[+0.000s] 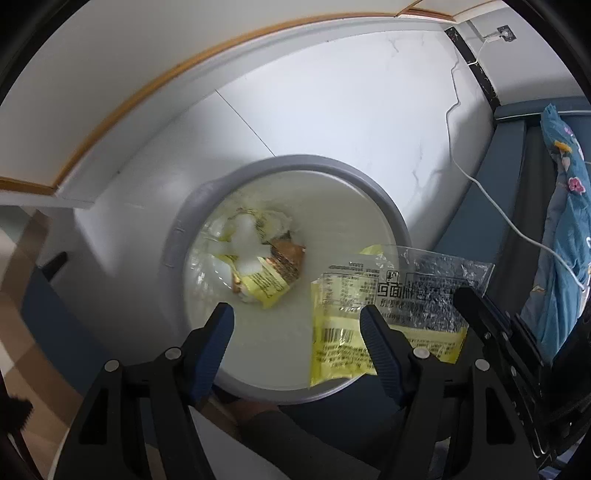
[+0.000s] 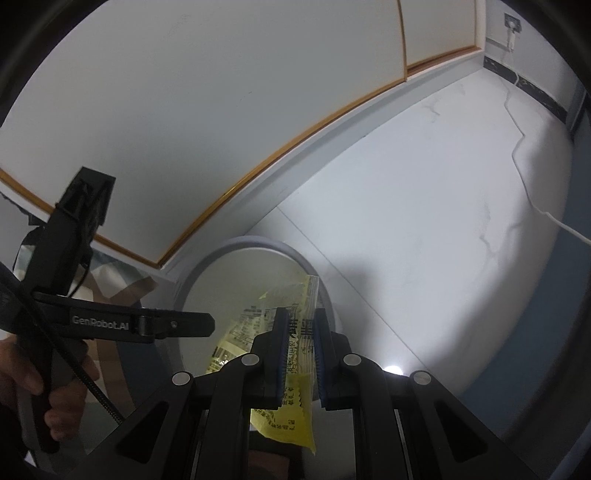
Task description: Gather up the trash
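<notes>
A round bin with a grey rim [image 1: 207, 199] and white inside stands on the white floor; it holds crumpled yellow wrappers and white tissue [image 1: 255, 258]. My left gripper [image 1: 295, 317] is open and empty, hovering over the bin. My right gripper [image 2: 300, 325] is shut on a yellow and clear plastic wrapper [image 2: 295, 417], held over the bin's rim [image 2: 236, 243]. In the left wrist view the same wrapper [image 1: 347, 332] hangs over the bin's right side, with the right gripper's black finger [image 1: 480, 317] at its right edge.
A white cabinet with a wood-coloured edge [image 1: 110, 110] stands behind the bin. A white cable [image 1: 498, 206] runs across the floor to a wall socket [image 1: 504, 34]. A blue floral cloth [image 1: 565, 229] hangs at the right. The left gripper's body [image 2: 92, 321] is at the left.
</notes>
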`<move>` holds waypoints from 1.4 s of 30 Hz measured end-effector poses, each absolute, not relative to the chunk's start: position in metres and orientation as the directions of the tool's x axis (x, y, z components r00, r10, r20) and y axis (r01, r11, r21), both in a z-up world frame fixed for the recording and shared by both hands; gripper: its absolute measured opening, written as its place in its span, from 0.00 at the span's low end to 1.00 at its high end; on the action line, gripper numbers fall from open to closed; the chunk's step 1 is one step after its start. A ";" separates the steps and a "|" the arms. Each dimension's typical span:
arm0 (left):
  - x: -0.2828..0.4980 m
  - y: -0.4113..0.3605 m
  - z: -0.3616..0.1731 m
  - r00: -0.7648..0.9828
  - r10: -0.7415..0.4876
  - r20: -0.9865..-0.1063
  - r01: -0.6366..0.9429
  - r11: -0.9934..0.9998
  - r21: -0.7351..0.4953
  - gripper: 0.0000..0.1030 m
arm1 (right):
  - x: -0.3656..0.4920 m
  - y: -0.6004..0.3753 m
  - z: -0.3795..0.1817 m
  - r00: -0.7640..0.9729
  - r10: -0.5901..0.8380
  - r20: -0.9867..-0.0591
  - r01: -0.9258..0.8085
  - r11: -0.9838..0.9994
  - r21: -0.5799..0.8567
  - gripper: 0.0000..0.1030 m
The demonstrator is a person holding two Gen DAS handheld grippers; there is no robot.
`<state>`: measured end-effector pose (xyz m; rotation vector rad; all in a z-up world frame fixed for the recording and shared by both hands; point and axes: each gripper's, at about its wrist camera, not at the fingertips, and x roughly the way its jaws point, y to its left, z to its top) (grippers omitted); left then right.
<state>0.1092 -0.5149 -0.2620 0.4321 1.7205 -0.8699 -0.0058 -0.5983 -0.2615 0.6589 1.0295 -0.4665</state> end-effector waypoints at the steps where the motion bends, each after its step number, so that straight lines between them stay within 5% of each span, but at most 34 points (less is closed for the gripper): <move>1: 0.110 -0.512 -0.261 -0.313 -0.137 -0.940 0.677 0.662 -0.322 0.66 | -0.005 -0.598 -0.262 0.440 -0.057 -0.896 0.639 0.721 0.268 0.12; 16: 0.128 -0.472 -0.210 -0.073 -0.221 -0.973 0.689 0.694 -0.209 0.66 | 0.002 -0.596 -0.273 0.436 -0.007 -0.900 0.637 0.709 0.303 0.14; 27: 0.135 -0.459 -0.209 -0.075 -0.229 -0.971 0.667 0.712 -0.219 0.66 | 0.018 -0.575 -0.291 0.411 0.130 -0.903 0.578 0.728 0.368 0.15; 31: 0.133 -0.458 -0.207 -0.099 -0.233 -0.967 0.665 0.708 -0.239 0.66 | 0.020 -0.573 -0.293 0.402 0.145 -0.904 0.568 0.734 0.371 0.27; 34: 0.132 -0.457 -0.205 -0.105 -0.242 -0.965 0.661 0.708 -0.250 0.66 | 0.021 -0.573 -0.295 0.391 0.145 -0.909 0.575 0.732 0.364 0.44; 42: 0.129 -0.458 -0.206 -0.093 -0.236 -0.967 0.664 0.709 -0.237 0.66 | 0.016 -0.572 -0.293 0.395 0.121 -0.911 0.576 0.740 0.348 0.49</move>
